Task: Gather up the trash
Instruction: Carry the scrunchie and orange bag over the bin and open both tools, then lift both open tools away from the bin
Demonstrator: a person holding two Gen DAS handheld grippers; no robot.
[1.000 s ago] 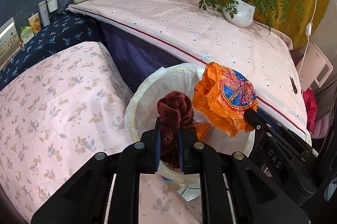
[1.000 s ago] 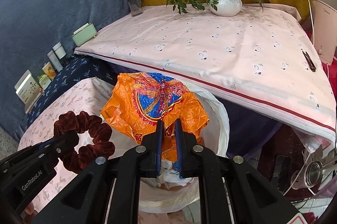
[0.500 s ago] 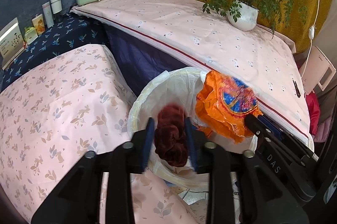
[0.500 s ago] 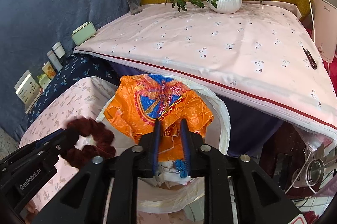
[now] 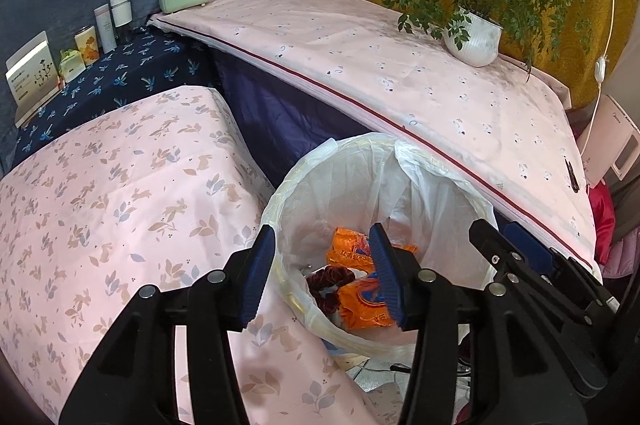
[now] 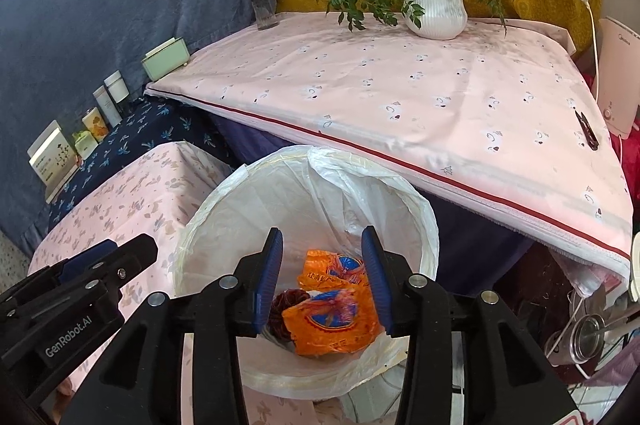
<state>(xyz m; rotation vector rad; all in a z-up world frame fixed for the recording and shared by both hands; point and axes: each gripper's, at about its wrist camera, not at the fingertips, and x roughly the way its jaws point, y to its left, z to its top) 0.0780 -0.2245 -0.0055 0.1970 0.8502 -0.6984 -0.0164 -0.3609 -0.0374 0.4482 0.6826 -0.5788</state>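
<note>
Both pairs of fingers poised above the lined bin (image 6: 416,209), just parted about halfway, nothing between them. Left gripper (image 5: 322,267) over the bin's lower-left rim, right gripper (image 6: 322,275) nearer its centre. Orange wrapper (image 6: 332,317) and dark red scrunchie (image 6: 282,309) resting at the bottom, straight down past the right fingertips, wrapper's long side running left to right in frame. Pink-clothed desk (image 6: 400,97) upper right, floral-covered surface (image 5: 100,205) at left, both hemming the bin in closely. Only a small black clip (image 6: 586,129) near the desk's right edge.
</note>
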